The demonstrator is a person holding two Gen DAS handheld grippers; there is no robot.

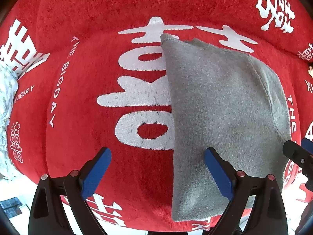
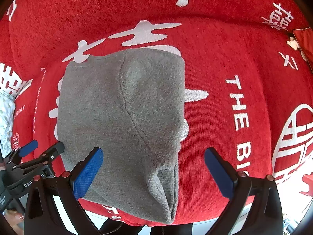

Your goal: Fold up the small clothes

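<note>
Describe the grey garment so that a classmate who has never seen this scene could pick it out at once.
Start from the big red cover with white characters and the words THE BIG DAY. In its middle lies the grey garment, a fuzzy knit folded into a rough rectangle with a curved seam across it. It is the only plain grey thing there; the pale patterned cloth sits off at the cover's left edge.

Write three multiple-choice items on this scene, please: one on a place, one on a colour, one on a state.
1. Where does the grey garment lie?
A. on the red cover
B. on a wooden floor
C. in a basket

2. What colour are the pads of the left gripper?
A. green
B. blue
C. yellow

3. How is the right gripper?
A. shut on the garment
B. shut on nothing
C. open

Answers: 1 A, red cloth shows all around it; 2 B, both pads are blue; 3 C, its fingers stand wide apart, holding nothing.
</note>
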